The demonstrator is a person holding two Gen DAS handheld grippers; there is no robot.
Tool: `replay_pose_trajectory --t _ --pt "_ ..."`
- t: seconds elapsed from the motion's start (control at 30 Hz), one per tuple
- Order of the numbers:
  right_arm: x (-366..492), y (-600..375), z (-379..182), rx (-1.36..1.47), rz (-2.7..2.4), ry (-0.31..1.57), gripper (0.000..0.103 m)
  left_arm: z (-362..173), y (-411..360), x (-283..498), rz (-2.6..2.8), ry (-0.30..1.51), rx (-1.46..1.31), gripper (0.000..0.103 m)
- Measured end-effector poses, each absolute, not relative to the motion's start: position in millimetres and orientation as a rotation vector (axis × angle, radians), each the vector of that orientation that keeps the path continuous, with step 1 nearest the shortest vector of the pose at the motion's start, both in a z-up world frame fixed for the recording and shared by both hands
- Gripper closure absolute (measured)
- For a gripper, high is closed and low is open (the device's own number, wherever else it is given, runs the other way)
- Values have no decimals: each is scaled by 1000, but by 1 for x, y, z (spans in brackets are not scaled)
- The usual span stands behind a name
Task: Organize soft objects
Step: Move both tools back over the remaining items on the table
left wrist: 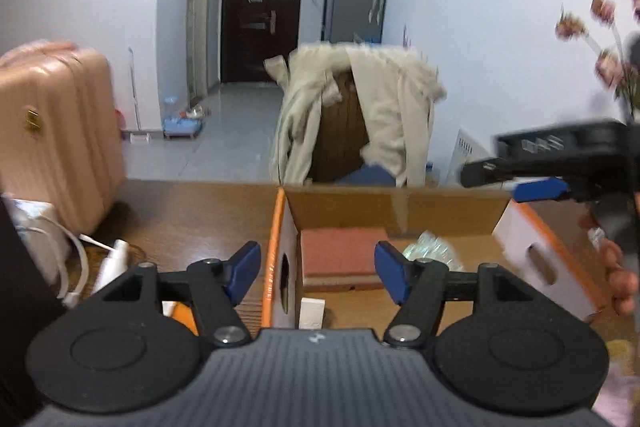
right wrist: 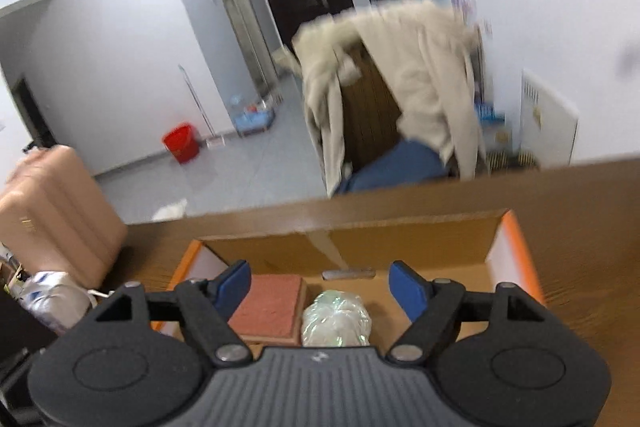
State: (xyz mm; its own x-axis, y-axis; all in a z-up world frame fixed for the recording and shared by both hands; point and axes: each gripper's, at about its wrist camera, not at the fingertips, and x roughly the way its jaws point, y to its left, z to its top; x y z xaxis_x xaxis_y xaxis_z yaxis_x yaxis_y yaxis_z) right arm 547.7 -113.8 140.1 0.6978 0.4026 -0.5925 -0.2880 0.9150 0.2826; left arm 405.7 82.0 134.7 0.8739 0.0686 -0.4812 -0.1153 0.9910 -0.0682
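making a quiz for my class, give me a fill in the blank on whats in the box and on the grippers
1. The reddish sponge lies inside the ____ box.
2. Beside the sponge sits a crinkled clear ____ bag.
3. The right gripper has its jaws ____, nothing between the pads.
4. A beige ____ hangs over the chair behind the table.

Missing words: cardboard; plastic; open; coat

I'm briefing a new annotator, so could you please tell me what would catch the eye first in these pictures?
Probably the open box with orange edges on the wooden table, holding a reddish sponge beside a crinkly plastic bundle. Both grippers, left and right, hover over it, empty. Behind, a beige coat drapes a chair.
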Motion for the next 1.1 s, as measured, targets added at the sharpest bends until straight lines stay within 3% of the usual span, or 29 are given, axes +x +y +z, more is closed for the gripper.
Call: replay_pose_trajectory --t 0.17,0.27,0.4,0.7,1.1 --pt "444 -149 179 95 402 538 17 154 72 333 7 428 -120 25" --pt "380 -166 175 67 402 482 14 149 57 289 -65 375 -64 11" --pt "306 -183 150 73 385 473 14 131 41 224 -101 288 4 4" --pt "151 -169 80 1 267 351 11 73 43 129 -177 293 -4 1" --pt "114 -160 59 18 232 375 11 66 55 115 -147 295 0 1"
